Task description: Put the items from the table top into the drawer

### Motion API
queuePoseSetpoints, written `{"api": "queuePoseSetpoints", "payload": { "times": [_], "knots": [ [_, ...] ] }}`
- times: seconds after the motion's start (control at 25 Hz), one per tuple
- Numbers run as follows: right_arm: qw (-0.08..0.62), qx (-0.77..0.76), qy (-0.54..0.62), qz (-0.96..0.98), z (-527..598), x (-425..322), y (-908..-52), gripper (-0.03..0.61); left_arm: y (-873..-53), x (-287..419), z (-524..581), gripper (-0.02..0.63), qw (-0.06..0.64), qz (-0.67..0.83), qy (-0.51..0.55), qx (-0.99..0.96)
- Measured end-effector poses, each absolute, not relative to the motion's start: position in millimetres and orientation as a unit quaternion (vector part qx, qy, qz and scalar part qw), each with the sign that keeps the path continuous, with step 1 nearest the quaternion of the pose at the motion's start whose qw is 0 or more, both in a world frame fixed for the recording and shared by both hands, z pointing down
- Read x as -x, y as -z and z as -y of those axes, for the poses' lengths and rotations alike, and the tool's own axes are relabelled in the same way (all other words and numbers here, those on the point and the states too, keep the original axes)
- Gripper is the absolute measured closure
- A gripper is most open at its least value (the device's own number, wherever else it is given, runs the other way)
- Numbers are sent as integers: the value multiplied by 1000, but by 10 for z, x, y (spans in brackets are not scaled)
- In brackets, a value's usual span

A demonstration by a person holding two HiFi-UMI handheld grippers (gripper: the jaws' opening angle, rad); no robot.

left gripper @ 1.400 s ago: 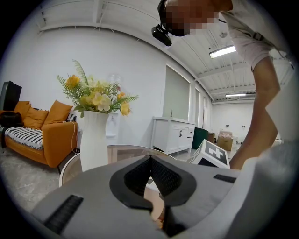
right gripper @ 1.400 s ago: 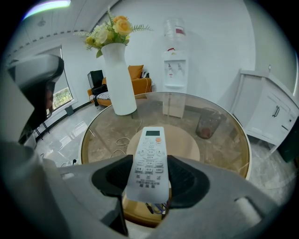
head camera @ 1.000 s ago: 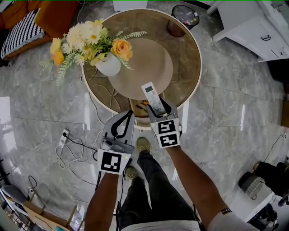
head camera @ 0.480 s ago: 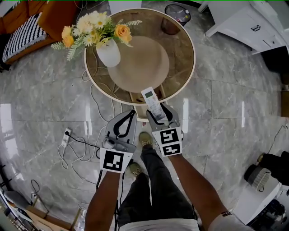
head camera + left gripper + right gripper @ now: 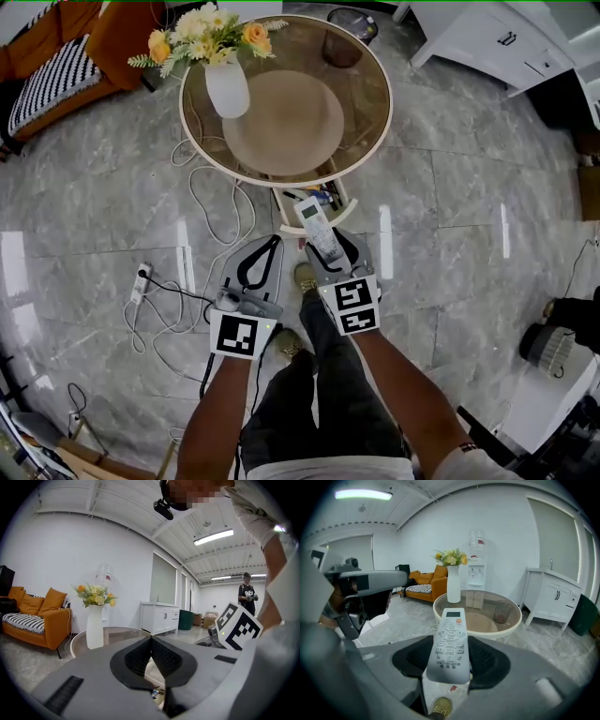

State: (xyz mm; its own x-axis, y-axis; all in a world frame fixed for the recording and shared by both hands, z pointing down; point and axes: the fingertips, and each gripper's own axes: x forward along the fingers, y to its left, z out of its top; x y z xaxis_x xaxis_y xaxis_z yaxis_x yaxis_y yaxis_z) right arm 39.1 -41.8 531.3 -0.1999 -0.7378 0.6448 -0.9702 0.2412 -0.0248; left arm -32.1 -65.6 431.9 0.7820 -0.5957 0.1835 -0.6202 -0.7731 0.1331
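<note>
A white remote with a small screen sticks forward out of my right gripper, which is shut on its lower half. In the right gripper view the remote lies button side up between the dark pads of that gripper. My left gripper hangs beside it to the left, its tips together and nothing in it; the left gripper view shows the same gripper with pads meeting. The open white drawer juts from under the round glass table, just beyond the remote's tip, with small items inside.
A white vase of flowers and a beige round mat sit on the table. Cables and a power strip lie on the floor to the left. An orange sofa, a bin and a white cabinet stand beyond.
Both grippers have drawn back from the table, which now sits higher in the view. More of the open drawer shows. The remote stays held in the right gripper.
</note>
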Motion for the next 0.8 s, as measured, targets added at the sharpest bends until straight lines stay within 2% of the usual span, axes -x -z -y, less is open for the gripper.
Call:
{"api": "queuePoseSetpoints", "payload": {
  "times": [0.44,0.8],
  "knots": [
    [287,-559,-232,742,194,-555,-5865,350,-4677,297,370,614,94,329,-60,-938],
    [308,-529,-226,758,357,-674,-6811,350,-5559,147,464,614,102,357,-44,-927]
  ]
}}
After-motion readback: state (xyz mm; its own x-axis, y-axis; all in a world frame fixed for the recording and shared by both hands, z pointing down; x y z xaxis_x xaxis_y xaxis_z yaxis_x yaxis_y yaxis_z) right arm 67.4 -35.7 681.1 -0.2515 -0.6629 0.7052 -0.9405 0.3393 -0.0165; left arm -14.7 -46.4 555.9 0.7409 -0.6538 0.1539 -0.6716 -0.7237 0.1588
